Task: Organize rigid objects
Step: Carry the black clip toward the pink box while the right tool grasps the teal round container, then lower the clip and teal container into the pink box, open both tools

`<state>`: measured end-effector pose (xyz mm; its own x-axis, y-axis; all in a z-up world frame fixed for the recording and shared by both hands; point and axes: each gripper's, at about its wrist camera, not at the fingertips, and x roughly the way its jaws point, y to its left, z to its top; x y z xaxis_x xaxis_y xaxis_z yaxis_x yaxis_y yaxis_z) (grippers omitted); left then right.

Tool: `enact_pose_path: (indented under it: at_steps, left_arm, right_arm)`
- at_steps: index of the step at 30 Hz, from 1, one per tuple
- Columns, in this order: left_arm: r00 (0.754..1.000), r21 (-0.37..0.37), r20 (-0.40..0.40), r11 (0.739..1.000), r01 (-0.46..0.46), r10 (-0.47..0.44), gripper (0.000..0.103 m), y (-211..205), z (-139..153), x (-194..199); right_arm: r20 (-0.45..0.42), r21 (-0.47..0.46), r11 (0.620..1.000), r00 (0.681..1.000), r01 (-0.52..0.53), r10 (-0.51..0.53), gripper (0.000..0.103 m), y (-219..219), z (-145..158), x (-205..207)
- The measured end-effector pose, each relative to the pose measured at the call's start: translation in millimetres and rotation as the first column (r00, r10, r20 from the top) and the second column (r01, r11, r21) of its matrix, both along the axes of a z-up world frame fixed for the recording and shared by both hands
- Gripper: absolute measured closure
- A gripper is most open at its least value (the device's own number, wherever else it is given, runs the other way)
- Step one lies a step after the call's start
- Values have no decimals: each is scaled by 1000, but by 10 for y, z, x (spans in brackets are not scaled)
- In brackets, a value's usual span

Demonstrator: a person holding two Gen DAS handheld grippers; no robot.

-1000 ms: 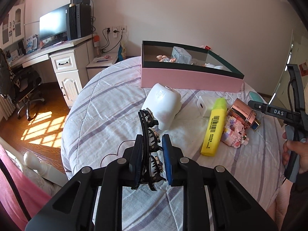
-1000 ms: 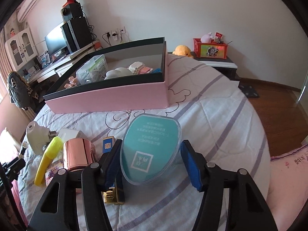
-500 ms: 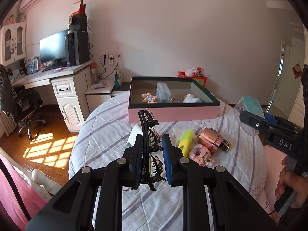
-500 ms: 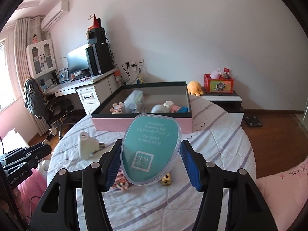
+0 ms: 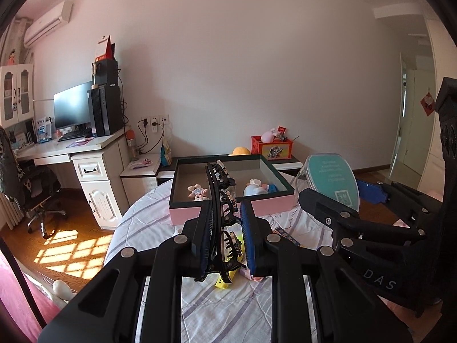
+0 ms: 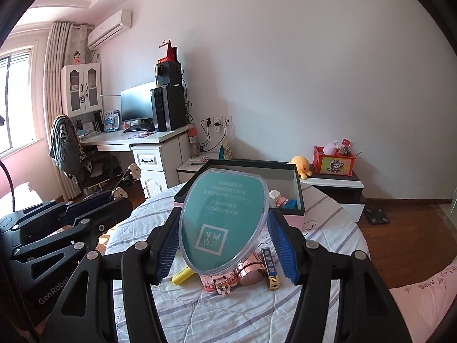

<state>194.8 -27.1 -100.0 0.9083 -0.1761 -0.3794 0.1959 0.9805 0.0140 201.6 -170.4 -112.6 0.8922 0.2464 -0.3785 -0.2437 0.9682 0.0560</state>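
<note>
Right wrist view: clear oval case with teal label between closed jaws; left jaws around black hair claw.

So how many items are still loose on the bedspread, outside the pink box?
4: a yellow highlighter, pink brick toy, rose-gold cylinder and gold-blue lighter, clustered below the held teal case; it may hide others.

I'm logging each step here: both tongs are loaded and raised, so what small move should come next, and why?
Probably carry the left tongs forward over the pink box to drop the black hair claw clip. The clip is clamped, the box is open straight ahead, and the right tongs hold the teal oval case beside it.
</note>
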Motion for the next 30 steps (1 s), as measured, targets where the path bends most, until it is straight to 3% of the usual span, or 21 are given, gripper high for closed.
enact_pose_path:
  at_steps: [10, 18, 23, 30]
  left_arm:
    - [999, 41, 27, 999, -28, 27, 83, -43, 58, 281]
    - [998, 105, 5, 992, -65, 65, 83, 24, 20, 1108]
    - [995, 118, -85, 992, -49, 59, 83, 82, -147, 1879]
    - [969, 146, -235, 988, -49, 82, 83, 95, -595, 2764]
  right_arm:
    - [18, -14, 1000, 1000, -4, 5, 41, 2, 85, 157]
    - [-13, -51, 999, 1000, 7, -7, 41, -84, 65, 808]
    - [-77, -63, 997, 996, 38, -43, 42, -294, -63, 1493]
    - [-243, -75, 996, 968, 39, -56, 42, -429, -524, 2405]
